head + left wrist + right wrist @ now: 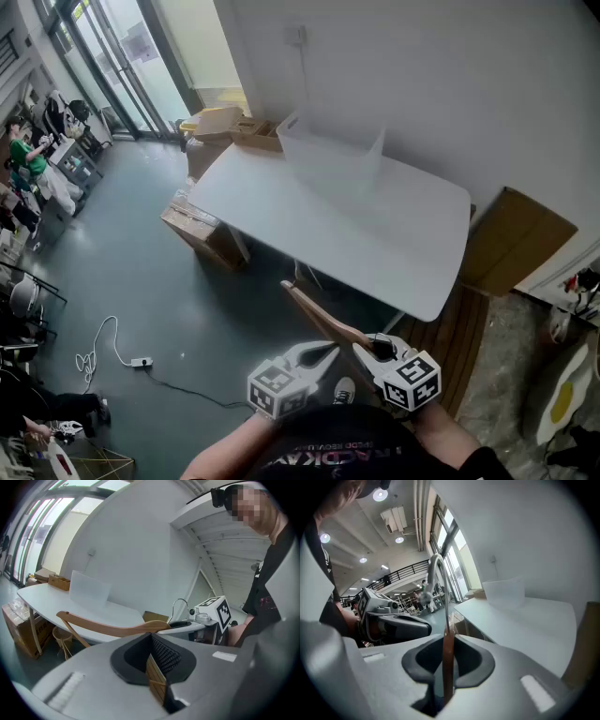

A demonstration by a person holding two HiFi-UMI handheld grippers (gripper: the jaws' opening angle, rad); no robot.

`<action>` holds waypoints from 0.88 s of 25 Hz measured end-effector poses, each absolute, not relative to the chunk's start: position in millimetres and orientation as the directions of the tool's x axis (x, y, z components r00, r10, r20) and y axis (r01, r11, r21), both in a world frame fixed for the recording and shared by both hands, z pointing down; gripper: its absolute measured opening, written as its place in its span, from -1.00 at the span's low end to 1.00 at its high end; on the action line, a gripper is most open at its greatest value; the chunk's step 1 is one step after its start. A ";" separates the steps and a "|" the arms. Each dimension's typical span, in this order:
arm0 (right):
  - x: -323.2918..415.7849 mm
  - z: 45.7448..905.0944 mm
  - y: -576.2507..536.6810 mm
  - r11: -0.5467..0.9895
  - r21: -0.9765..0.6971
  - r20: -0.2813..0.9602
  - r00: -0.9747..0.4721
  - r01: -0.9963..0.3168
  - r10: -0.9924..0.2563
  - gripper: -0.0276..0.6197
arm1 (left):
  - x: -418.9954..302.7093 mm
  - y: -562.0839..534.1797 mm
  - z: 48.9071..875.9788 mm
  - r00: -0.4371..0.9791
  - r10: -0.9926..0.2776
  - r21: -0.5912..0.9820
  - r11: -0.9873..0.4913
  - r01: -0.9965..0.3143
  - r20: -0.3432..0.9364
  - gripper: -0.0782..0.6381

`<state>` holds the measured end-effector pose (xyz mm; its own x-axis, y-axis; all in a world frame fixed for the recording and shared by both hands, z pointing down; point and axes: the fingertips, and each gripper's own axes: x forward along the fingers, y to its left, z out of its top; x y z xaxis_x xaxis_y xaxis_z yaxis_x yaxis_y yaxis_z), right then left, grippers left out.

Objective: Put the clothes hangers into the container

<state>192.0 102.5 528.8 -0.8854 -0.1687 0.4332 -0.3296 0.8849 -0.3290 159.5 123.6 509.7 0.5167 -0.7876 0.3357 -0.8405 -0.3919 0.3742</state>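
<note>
Head view | left tongs, right tongs low (abreast) | seemingly clamping hanger

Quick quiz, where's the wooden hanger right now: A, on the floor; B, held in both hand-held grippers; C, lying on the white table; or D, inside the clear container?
B: the hanger is up in the air short of the table and container, its wood clamped in both the left hand-held gripper and the right hand-held gripper.
</note>
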 end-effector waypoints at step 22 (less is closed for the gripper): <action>193.2 529.8 88.3 0.864 -0.352 0.426 -0.884 -0.360 -0.195 -0.73 | 158.9 112.7 515.9 0.527 -0.779 0.391 -0.393 -0.832 0.339 -0.76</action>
